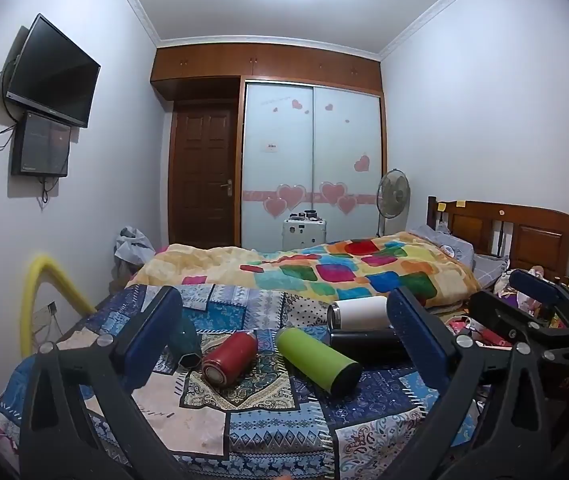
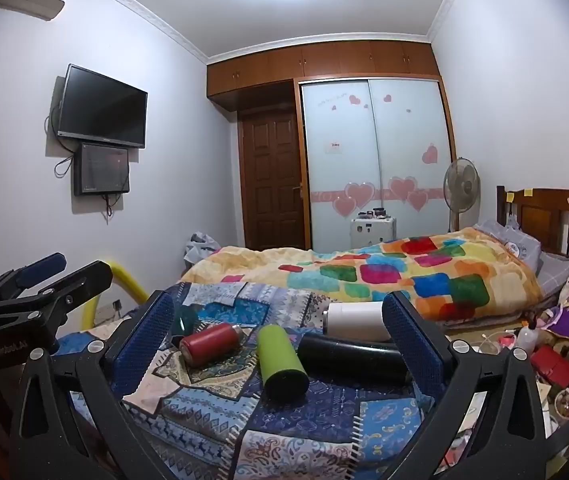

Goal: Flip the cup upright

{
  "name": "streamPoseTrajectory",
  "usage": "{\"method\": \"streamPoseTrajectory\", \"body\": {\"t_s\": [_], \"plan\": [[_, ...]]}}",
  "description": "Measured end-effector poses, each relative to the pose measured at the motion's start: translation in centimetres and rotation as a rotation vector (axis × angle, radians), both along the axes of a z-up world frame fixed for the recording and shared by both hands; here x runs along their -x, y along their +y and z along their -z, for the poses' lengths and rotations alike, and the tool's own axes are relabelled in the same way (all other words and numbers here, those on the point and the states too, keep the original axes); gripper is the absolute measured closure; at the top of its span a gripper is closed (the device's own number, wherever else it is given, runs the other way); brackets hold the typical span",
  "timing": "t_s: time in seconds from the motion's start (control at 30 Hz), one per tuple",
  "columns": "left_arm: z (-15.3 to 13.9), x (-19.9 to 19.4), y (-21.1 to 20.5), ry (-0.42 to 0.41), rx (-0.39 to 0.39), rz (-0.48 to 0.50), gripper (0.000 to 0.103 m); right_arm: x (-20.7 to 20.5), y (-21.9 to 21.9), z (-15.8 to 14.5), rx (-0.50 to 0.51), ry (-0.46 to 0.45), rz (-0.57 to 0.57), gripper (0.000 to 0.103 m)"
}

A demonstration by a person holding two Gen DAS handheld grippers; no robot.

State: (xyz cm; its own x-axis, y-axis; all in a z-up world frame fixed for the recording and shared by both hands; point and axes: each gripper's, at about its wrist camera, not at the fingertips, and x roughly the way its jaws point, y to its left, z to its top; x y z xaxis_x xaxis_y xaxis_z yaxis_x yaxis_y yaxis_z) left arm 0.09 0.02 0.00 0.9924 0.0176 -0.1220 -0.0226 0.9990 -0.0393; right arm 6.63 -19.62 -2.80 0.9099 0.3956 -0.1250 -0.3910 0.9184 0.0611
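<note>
**Five cups lie on their sides on the patchwork cloth, both grippers spread and holding nothing**

The left gripper (image 1: 284,340) hangs above the near part of the patchwork cloth (image 1: 252,432), its jaws released wide with nothing between the blue pads. The right gripper (image 2: 280,340) is likewise spread apart and grasps nothing; from the left wrist view it shows at the far right edge (image 1: 536,304), and the left gripper shows at the left edge of the right wrist view (image 2: 40,280).

All the cups are tipped over on the cloth. The red cup (image 1: 230,354) lies left of centre, its base turned toward the near side. Just right of it lies the green cup (image 1: 316,360), its dark base pointing near and right. Farther back the white cup (image 1: 358,312) lies crosswise, and the black cup (image 1: 364,344) lies just in front of it, apparently touching. A dark teal cup (image 1: 186,340) lies at the left, partly hidden behind the left pad.

Beyond the cloth a colourful blanket (image 1: 344,272) covers the bed, with a standing fan (image 1: 393,194) and a wardrobe (image 1: 312,152) at the far wall.
</note>
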Motion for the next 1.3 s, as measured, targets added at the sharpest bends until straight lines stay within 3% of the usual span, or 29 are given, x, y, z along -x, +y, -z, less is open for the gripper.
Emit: {"method": "streamPoseTrajectory", "body": {"t_s": [1.3], "plan": [[0.4,-0.4,0.3,-0.010,-0.014,0.017,0.000,-0.2,0.6,0.2,-0.001,-0.001,-0.007,0.000]]}}
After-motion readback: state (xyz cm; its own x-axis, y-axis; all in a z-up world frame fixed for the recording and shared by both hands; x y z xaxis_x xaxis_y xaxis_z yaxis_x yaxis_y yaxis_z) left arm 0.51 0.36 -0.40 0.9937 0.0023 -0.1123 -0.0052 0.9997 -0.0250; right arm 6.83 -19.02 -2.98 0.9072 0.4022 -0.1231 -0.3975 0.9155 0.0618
